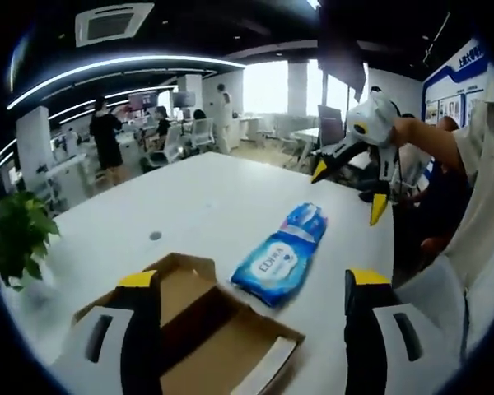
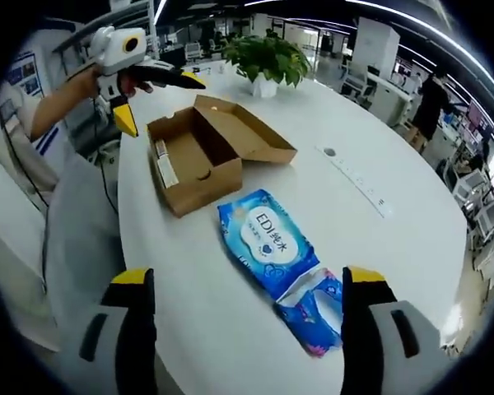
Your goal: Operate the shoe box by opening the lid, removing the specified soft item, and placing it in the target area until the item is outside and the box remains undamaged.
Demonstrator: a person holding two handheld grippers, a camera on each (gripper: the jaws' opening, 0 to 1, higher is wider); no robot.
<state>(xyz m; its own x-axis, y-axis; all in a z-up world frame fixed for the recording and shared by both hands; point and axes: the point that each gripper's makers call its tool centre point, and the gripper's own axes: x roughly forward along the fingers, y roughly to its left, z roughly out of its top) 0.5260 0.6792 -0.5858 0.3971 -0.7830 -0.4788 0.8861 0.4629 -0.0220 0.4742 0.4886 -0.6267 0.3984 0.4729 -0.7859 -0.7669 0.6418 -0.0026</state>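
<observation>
Shoe box [image 2: 199, 158], brown cardboard, lid open; blue soft wipes pack [image 2: 272, 247] lies outside, long axis running ahead btwn right gripper [image 2: 245, 292] jaws, wide apart, empty; left gripper [image 1: 253, 296] same.

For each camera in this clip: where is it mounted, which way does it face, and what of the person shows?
Left gripper view: rides on the left tongs, facing across the white table over the open shoe box; the right tongs and forearm enter from the right.
Right gripper view: rides on the right tongs, facing the blue wipes pack and box; the left tongs and arm show upper left.
Shared: table, box, pack, potted plant.
</observation>
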